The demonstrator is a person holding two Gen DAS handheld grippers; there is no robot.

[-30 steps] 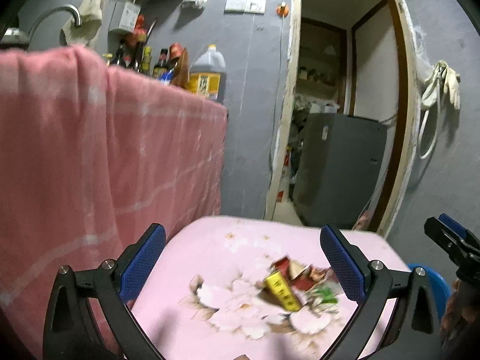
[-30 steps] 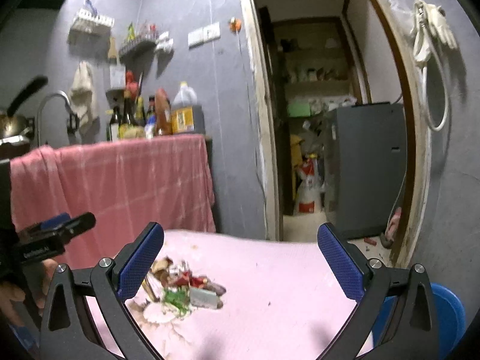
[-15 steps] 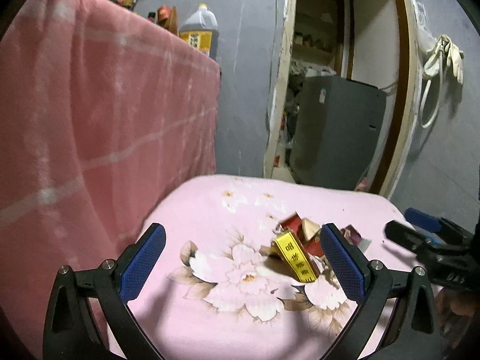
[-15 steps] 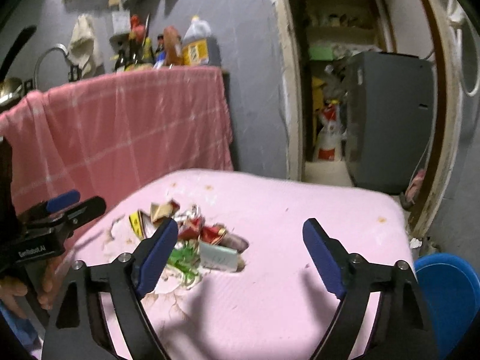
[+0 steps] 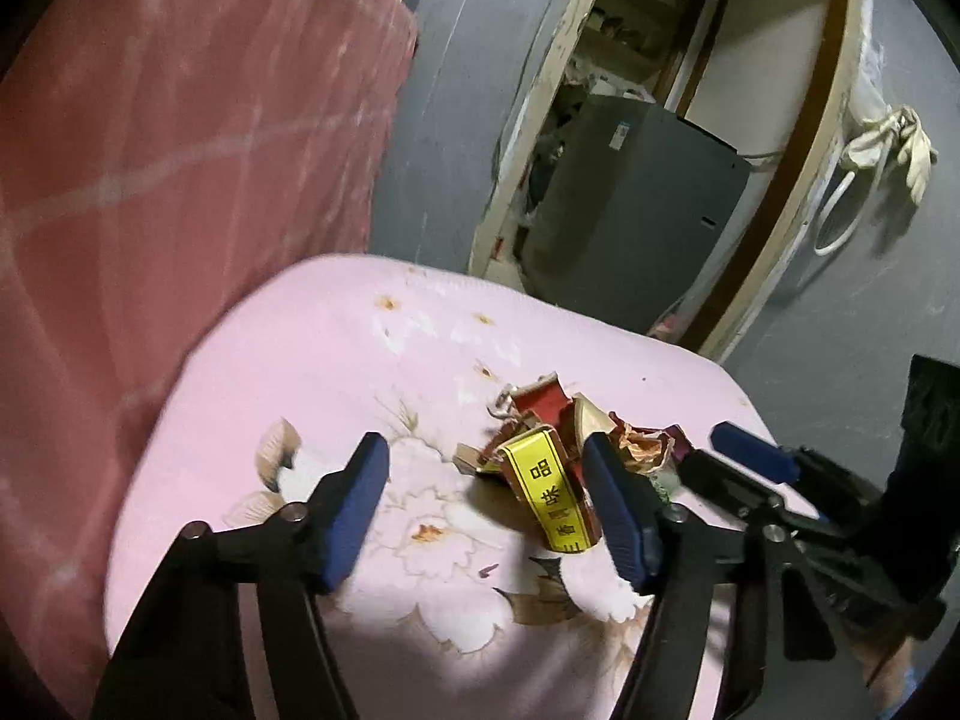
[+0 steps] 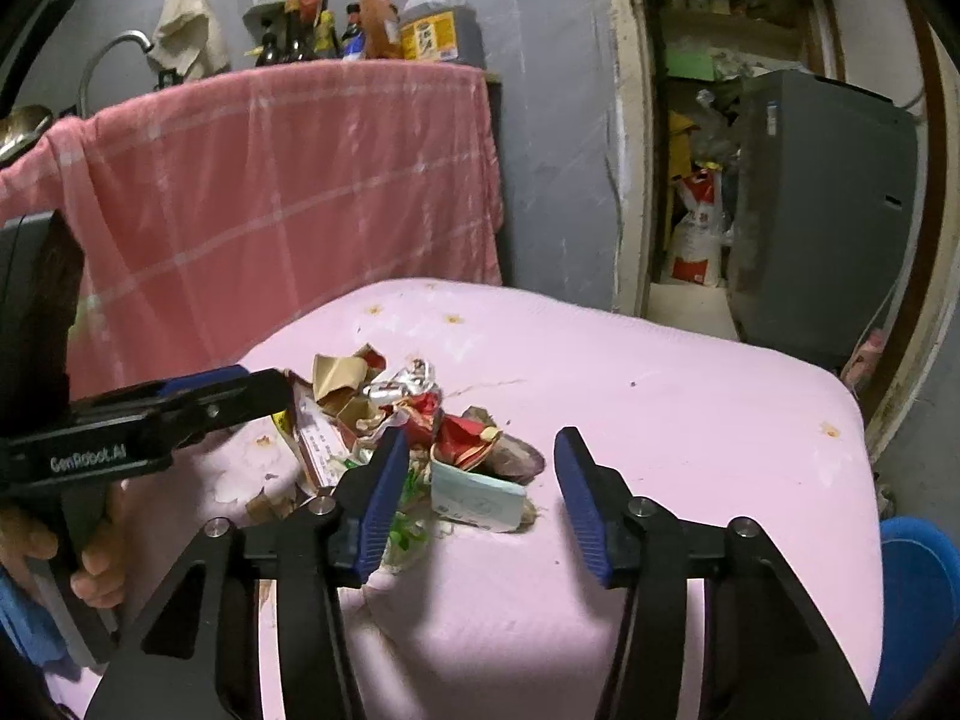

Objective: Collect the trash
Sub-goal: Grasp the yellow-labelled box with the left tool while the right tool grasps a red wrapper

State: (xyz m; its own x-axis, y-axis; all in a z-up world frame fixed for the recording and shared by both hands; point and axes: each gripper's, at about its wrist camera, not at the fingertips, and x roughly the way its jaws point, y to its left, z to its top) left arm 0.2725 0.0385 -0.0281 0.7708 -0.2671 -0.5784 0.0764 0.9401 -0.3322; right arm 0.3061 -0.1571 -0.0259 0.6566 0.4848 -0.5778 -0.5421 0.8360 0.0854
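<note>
A pile of crumpled trash [image 5: 558, 420] [image 6: 390, 402] lies on a table under a pink flowered cloth [image 5: 360, 360]. My left gripper [image 5: 485, 444] hovers low over the pile's left side, its jaws closing. A yellow-banded red packet [image 5: 552, 492] lies between them, close to the right pad, and is not pinched. My right gripper [image 6: 480, 438] comes from the other side, its jaws closing too. A red wrapper [image 6: 462, 444] and a pale card [image 6: 474, 492] sit loose between its pads. Each gripper shows in the other's view.
A pink checked towel [image 6: 270, 192] hangs over a counter with bottles behind the table. A doorway with a grey cabinet [image 6: 822, 210] is at the back right. A blue bin [image 6: 918, 588] stands by the table's right corner. A hand [image 6: 90, 564] holds the left gripper.
Both grippers have dropped and tilted down towards the trash pile. Their jaws have narrowed from wide open, and the pile now lies between the fingers.
</note>
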